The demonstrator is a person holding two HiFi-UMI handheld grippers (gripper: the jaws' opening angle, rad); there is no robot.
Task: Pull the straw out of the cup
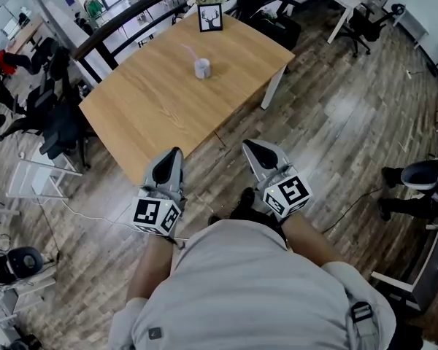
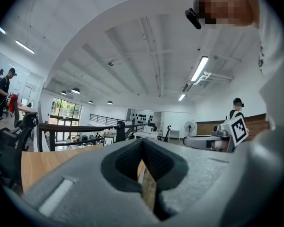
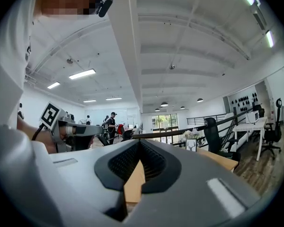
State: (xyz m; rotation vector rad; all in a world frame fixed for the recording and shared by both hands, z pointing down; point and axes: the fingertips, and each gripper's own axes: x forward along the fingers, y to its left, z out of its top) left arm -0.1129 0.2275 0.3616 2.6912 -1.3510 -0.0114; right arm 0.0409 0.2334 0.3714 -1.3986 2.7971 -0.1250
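Head view shows a light wooden table (image 1: pixel 153 115) with a small, pale, translucent cup (image 1: pixel 202 68) standing towards its far side, and a thin pale straw (image 1: pixel 189 52) leaning out of the cup up and to the left. A black-framed deer picture (image 1: pixel 210 17) stands at the far edge behind it. The left gripper (image 1: pixel 177 152) and right gripper (image 1: pixel 247 145) are held level just off the near table edge, well apart from the cup, each with its two jaws brought together. Left gripper view looks along jaws whose ribbed pads meet at the tips with nothing between them; only the table top shows through the slit below, and the cup cannot be made out. Right gripper view shows the same: pads pressed together on nothing, with the table edge visible behind them. Judging from this, the straw is light, slender and easily crushed, and the cup is light enough to tip or lift with it. The sensible hold is a gentle pinch on the bare upper part of the straw while the other gripper steadies the cup's wall.
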